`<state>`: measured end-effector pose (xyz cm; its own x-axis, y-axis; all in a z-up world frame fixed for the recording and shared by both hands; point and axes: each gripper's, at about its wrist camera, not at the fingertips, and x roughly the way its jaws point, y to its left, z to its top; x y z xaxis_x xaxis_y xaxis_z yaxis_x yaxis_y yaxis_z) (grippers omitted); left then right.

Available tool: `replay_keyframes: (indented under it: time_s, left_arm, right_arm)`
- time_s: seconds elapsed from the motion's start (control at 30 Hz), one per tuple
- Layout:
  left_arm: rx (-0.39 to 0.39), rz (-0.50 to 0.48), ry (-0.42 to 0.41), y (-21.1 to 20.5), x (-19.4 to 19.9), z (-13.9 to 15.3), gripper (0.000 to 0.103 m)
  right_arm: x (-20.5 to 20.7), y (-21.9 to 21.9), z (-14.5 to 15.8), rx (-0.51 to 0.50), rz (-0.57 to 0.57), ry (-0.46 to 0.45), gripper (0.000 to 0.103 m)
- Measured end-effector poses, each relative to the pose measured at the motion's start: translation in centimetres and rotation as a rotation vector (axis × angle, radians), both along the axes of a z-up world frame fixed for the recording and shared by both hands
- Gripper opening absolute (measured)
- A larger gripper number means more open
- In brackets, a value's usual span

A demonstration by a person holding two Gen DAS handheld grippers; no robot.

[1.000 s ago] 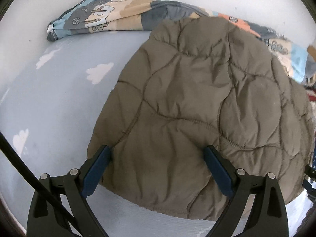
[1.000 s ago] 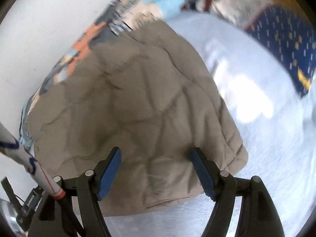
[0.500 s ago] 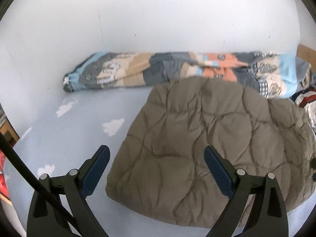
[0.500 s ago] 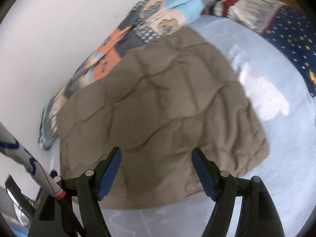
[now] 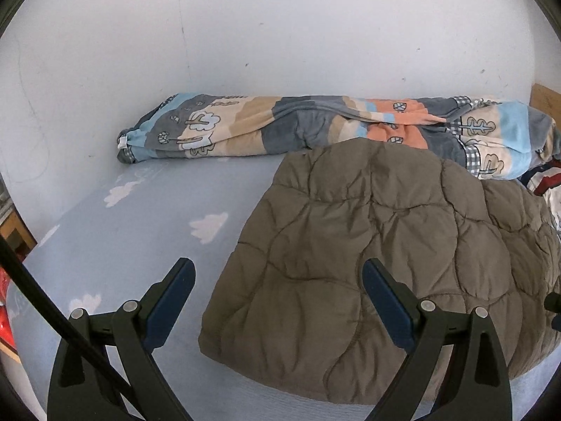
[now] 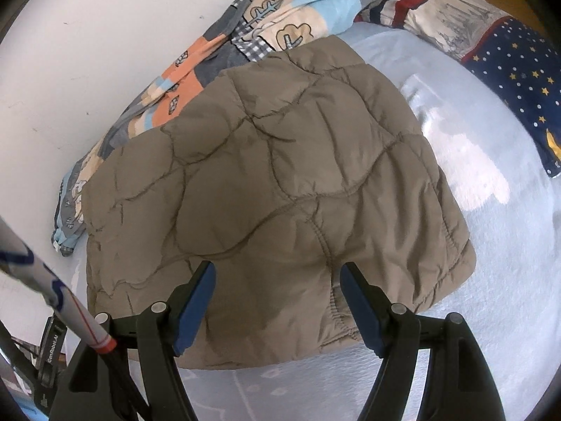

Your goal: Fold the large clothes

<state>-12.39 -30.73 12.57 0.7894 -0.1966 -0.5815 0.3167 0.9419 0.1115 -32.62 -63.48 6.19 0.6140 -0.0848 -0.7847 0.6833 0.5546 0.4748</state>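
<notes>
jacket (image 5: 378, 266): folded, centre-right of frame on blue sheet (image 5: 133, 231), far edge against rolled blanket (image 5: 315, 126) | left gripper (image 5: 278, 296): wide open, holding nothing | right gripper (image 6: 277, 296): wide open, empty, over jacket's near edge

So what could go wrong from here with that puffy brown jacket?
Two risks, I'd guess. The jacket is thick and quilted, so its fold may spring open; both the left tool and the right tool are open and hold nothing. Its far edge lies against the rolled patterned blanket, so a grab there might catch the blanket too.
</notes>
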Motion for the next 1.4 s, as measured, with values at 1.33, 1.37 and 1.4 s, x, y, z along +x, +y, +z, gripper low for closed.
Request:
replay_keyframes:
  time_s: [1.33,1.37,1.4]
  left_arm:
    - [-0.157,0.178,0.487,9.1,3.5,-5.2,0.096]
    - [-0.164,0.178,0.504,9.1,3.6,-5.5,0.096]
    - [-0.17,0.177,0.523,9.1,3.8,-5.9,0.096]
  right_arm:
    - [0.8,9.5,6.6,-0.69,0.17,0.181,0.078]
    - [1.0,9.7,6.6,-0.699,0.169,0.183,0.078]
    - [1.2,9.8,6.6,-0.703,0.17,0.183,0.078]
